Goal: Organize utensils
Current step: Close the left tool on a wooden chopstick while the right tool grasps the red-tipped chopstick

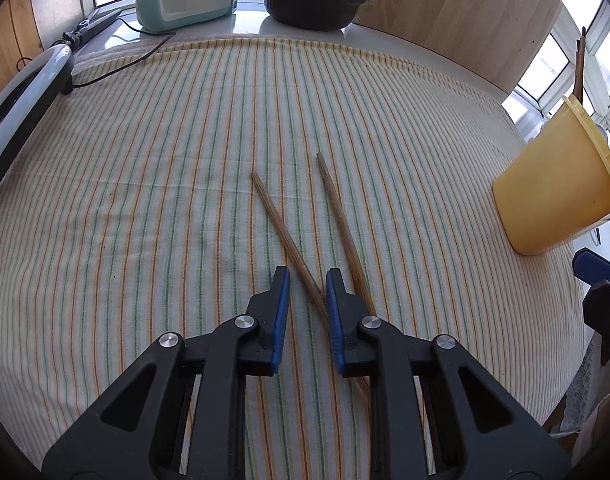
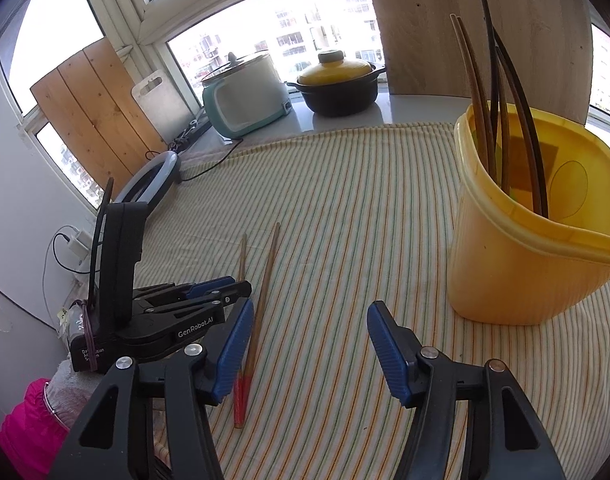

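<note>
Left wrist view shows the left hand-held gripper (image 1: 307, 280) low over the striped cloth (image 1: 145, 200), its two blue pads a narrow gap apart. One chopstick (image 1: 281, 228) runs between them and seems to touch the right pad, but I cannot tell if the pads already press on it. The second chopstick (image 1: 341, 216) lies just beside, under the outer side of the right pad; the two sticks spread like a V away from the camera. The narrow gap suits a thin stick, so I judge this is the moment of picking up.

Right wrist view shows the right hand-held gripper (image 2: 309, 328) with its jaws wide apart and nothing between them, above the cloth. It probably waits for its turn. Just beside its left pad lies the pair of chopsticks with red ends (image 2: 241, 400).

Farther to the right stands the yellow holder (image 2: 517, 272) on the tabletop (image 2: 345, 120), with several dark chopsticks (image 2: 505, 100) upright inside, so the loose ones likely go there. Behind are a rice cooker (image 2: 245, 96) and a black pot (image 2: 337, 92) by the window.
</note>
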